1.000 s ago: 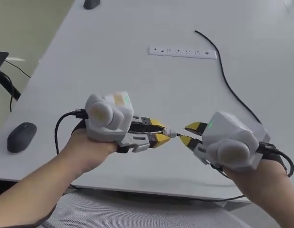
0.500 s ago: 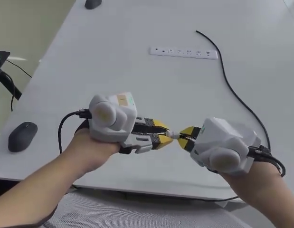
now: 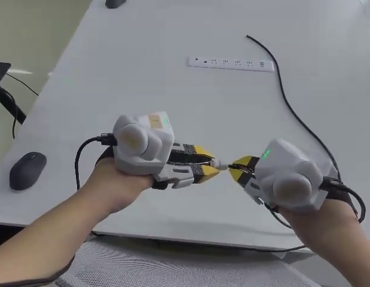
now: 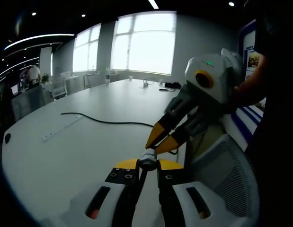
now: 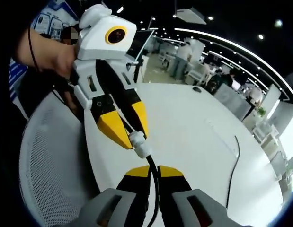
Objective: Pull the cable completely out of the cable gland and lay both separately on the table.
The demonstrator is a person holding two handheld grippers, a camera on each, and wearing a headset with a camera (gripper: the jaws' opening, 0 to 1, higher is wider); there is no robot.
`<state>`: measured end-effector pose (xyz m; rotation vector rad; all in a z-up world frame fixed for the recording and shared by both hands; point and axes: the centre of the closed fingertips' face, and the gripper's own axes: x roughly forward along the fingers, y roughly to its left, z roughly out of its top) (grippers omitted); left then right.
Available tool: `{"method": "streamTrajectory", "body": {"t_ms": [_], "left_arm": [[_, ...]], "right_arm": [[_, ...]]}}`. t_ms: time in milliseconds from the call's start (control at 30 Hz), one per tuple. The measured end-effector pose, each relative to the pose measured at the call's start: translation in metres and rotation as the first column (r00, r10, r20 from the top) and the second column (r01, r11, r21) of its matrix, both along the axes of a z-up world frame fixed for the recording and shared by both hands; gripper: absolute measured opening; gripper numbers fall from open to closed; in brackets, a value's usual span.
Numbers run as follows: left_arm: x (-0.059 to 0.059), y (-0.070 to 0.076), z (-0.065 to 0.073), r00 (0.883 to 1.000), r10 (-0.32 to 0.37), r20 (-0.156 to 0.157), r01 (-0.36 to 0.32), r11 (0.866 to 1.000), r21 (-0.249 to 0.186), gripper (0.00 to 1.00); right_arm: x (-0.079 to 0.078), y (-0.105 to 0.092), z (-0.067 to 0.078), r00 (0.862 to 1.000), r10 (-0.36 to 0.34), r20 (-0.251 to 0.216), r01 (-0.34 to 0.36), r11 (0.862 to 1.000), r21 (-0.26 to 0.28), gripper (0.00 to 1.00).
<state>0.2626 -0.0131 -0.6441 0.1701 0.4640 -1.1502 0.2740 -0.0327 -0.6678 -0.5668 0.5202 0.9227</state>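
My left tongs (image 3: 211, 168) clamp the pale cable gland (image 3: 219, 163), my right tongs (image 3: 237, 169) pinch the thin black cable (image 5: 149, 162) at its mouth — both in the air above the near edge of the surface (image 3: 173, 95). I judge the cable still threaded, so the pull and both lay-downs remain; farther back lie a power strip (image 3: 231, 64) and a black cord (image 3: 289, 109).
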Motion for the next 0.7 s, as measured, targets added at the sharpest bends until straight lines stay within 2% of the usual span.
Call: {"method": "streamTrajectory", "body": {"t_ms": [400,700], "left_arm": [[0.001,0.002,-0.002,1.000,-0.003,0.003,0.003,1.000,0.005,0.15],[0.005,0.003,-0.003,1.000,-0.006,0.000,0.006,1.000,0.002,0.15]], "right_arm": [[0.005,-0.017,-0.013,0.992,-0.109,-0.060,0.110,0.994,0.021,0.00],[0.013,-0.028,-0.023,0.970,-0.206,-0.132,0.216,0.974,0.064,0.00]]}}
